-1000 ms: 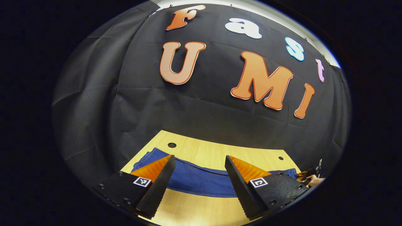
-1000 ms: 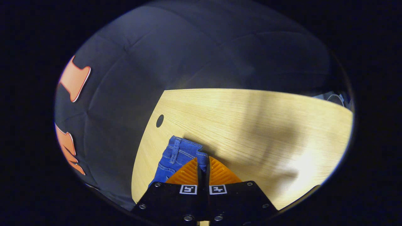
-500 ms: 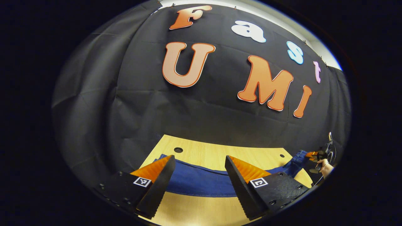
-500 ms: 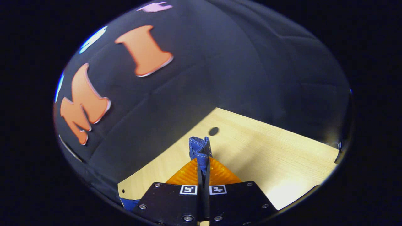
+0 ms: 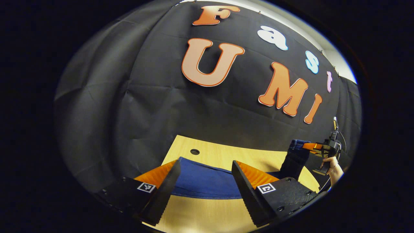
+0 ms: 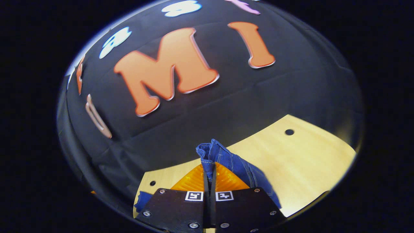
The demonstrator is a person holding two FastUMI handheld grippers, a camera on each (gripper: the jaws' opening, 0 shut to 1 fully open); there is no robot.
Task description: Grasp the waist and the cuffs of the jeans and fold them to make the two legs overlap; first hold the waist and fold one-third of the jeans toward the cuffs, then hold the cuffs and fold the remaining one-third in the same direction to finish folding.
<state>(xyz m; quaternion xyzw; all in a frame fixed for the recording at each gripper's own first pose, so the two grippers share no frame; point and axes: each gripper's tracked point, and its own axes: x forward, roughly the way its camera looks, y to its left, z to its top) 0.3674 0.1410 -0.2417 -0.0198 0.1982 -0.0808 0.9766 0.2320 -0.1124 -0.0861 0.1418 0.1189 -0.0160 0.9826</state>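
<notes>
- Since the earlier frames the right tongs (image 6: 209,168) have risen off the bench (image 6: 300,155) and swung round, carrying one end of the jeans (image 6: 223,155) up with them; left tongs (image 5: 205,187) have drifted only a little.
- Right tongs: clenched on a bunched denim edge with stitched seams. Cloth stands up just beyond the tips and trails down past their right side to the bench. Waist or cuff — cannot tell from this bunch.
- Seen from the left gripper view, the right tongs (image 5: 312,147) are held aloft by a hand (image 5: 328,161), with the lifted end of the jeans (image 5: 292,158) hanging below them, well to the right of the left tongs.
- Left tongs: released, jaws wide apart, gripping nothing. Flat blue denim lies on the bench just ahead of and between them.
- Risk 1: only one end is held. If the right tongs carry on alone, I judge the free end will drag or skew, so the legs will not overlap squarely.
- Risk 2: the bite looks narrow and near the edge — the weight of hanging denim could pull it out.
- Risk 3: left tongs closing late or on a single layer would leave the fold line crooked.
</notes>
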